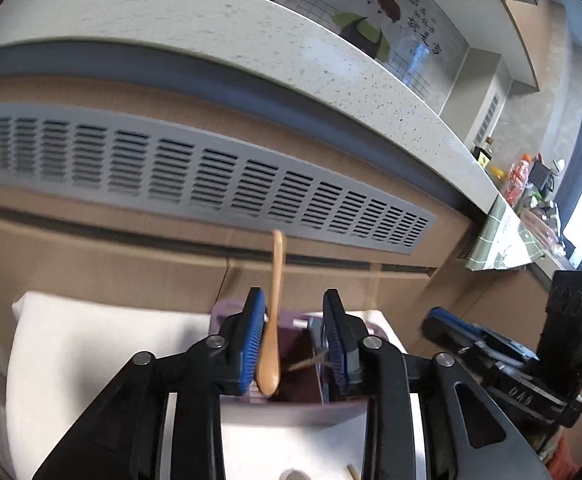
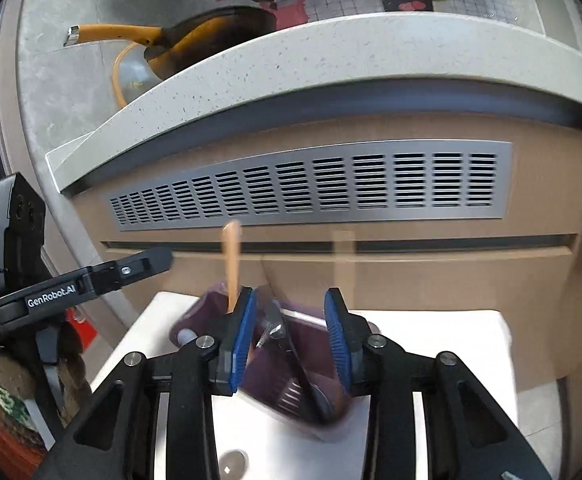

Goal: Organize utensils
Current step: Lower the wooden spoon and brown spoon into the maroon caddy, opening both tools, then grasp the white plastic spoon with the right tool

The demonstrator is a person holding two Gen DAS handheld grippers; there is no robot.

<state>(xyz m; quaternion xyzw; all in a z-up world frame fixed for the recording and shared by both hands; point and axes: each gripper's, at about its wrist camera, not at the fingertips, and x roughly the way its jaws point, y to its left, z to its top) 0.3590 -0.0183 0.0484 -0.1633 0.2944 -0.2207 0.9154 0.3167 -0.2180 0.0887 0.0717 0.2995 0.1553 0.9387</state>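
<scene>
The left tongs [image 1: 295, 340] stand apart over a purple utensil holder [image 1: 303, 368] on a white tabletop [image 1: 103, 360]. A wooden spoon [image 1: 273, 320] stands inside the holder, bowl end nearest the camera, handle rising up and away toward the cabinet front. The spoon lies against the inner face of the tongs' left blue pad [image 1: 251, 344]; whether the pad presses it cannot be told, and the right pad is clear of it, so nothing is clamped. A thin stick or second utensil leans in the holder near the right pad, too blurred to name.

The right tongs [image 2: 291, 340] also stand apart, empty, over the same holder [image 2: 303, 364] from the other side. In this view the spoon's handle [image 2: 232, 268] rises just outside the left pad, not between the fingers. The holder looks tilted and smeared here. Metal utensils lie inside it.

The spoon's long axis runs nearly upright, along the line the left tongs point. The left tongs are nearer to it. Judged from this, the spoon is being left in the holder, and the left tongs would need to draw back without catching its handle.
</scene>
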